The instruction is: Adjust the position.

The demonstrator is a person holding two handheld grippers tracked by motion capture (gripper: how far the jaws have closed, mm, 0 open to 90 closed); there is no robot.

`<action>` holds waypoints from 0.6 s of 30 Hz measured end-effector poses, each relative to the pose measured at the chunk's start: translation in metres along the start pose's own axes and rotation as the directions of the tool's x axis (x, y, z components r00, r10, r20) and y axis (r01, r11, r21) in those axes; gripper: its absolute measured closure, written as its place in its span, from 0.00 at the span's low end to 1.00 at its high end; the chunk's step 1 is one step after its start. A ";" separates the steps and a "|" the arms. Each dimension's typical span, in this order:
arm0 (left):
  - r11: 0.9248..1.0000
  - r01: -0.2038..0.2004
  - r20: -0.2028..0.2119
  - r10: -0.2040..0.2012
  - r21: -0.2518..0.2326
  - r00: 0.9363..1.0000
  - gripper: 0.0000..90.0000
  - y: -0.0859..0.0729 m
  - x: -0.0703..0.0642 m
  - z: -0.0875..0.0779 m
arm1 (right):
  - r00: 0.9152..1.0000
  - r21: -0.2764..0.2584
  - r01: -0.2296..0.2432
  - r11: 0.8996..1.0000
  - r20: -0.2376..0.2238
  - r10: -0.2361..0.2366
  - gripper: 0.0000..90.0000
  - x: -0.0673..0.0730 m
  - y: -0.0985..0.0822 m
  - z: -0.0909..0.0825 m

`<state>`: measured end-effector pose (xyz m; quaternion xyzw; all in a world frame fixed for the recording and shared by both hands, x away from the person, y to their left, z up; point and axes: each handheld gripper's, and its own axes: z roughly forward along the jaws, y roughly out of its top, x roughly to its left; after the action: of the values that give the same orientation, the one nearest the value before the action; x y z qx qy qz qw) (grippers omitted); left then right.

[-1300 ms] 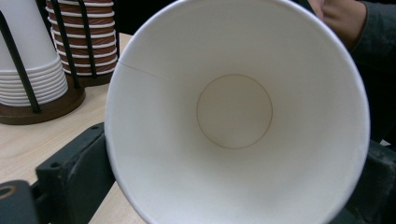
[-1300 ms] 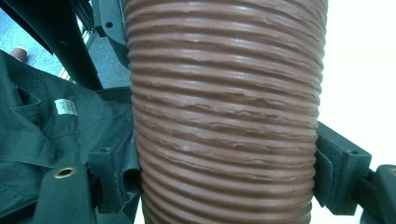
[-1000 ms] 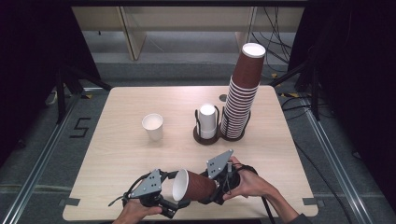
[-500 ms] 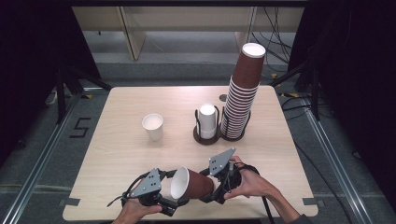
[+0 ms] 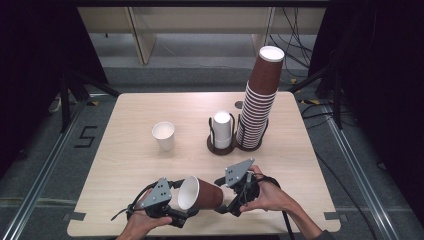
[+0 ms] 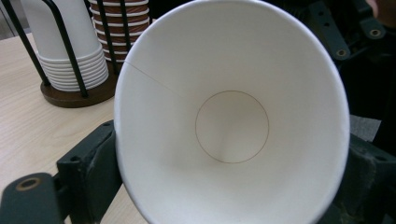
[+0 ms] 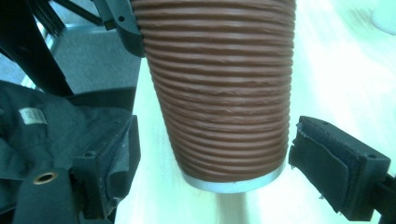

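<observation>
My left hand-held gripper [image 5: 175, 210] is at the near edge of the bench [image 5: 125, 150], its jaws pressed against the rim end of a brown ribbed paper cup [image 5: 202, 194] that lies on its side in the air between my two hands, white mouth facing left. In the left gripper view I look straight into the cup, the black jaws hugging its rim on both sides, so I judge that hold as clamped on the cup. The risk I see here is squeeze: a thin paper rim can buckle into an oval or slip out if I tilt.

To the right, my right hand-held gripper [image 5: 235, 192] sits at the cup's base end. In the right gripper view its jaws stand apart with visible gaps on either side of the ribbed wall, not touching. If I close off-centre I could knock the cup sideways out of the left hold.

Farther back on the bench, a single white paper cup [image 5: 164, 135] stands upright on the left, well apart. Right of it a wire cup holder [image 5: 221, 145] holds stacked white cups [image 5: 222, 127], and just beside that the tall stack of brown cups [image 5: 260, 100] leans slightly; a careless swing could topple it. Nothing stands between my hands and these.
</observation>
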<state>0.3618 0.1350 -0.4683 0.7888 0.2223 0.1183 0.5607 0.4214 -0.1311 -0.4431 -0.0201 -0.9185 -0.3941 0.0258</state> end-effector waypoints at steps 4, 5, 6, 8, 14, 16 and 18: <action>1.000 -0.005 -0.011 0.005 0.029 1.000 0.11 0.001 -0.001 0.000 | 0.999 0.018 0.013 1.000 0.029 -0.014 0.18 0.004 0.004 0.004; 1.000 -0.005 -0.011 0.005 0.029 1.000 0.11 0.001 -0.001 0.000 | 0.999 0.026 0.026 0.999 0.045 -0.027 0.18 0.004 0.005 0.005; 0.999 -0.009 -0.011 0.010 0.039 1.000 0.11 0.002 -0.002 0.000 | 0.999 0.029 0.022 0.999 0.041 -0.023 0.18 0.006 0.006 0.007; 0.999 -0.008 -0.014 0.009 0.044 1.000 0.11 0.003 -0.003 0.000 | 0.998 0.036 0.033 0.999 0.046 -0.034 0.18 0.007 0.007 0.008; 0.999 -0.020 -0.004 0.020 0.047 1.000 0.11 0.006 -0.006 0.000 | 0.994 0.069 0.078 0.995 0.067 -0.083 0.18 0.009 0.011 0.017; 0.999 -0.019 0.001 0.019 0.039 1.000 0.11 0.006 -0.007 0.000 | 0.996 0.063 0.070 0.996 0.055 -0.073 0.22 0.011 0.013 0.020; 0.999 -0.019 0.005 0.019 0.033 1.000 0.11 0.006 -0.007 0.000 | 0.994 0.065 0.082 0.995 0.062 -0.086 0.24 0.010 0.013 0.021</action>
<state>0.3569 0.1294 -0.4621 0.8004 0.2153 0.1181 0.5469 0.4118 -0.1073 -0.4476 0.0065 -0.9307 -0.3652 -0.0201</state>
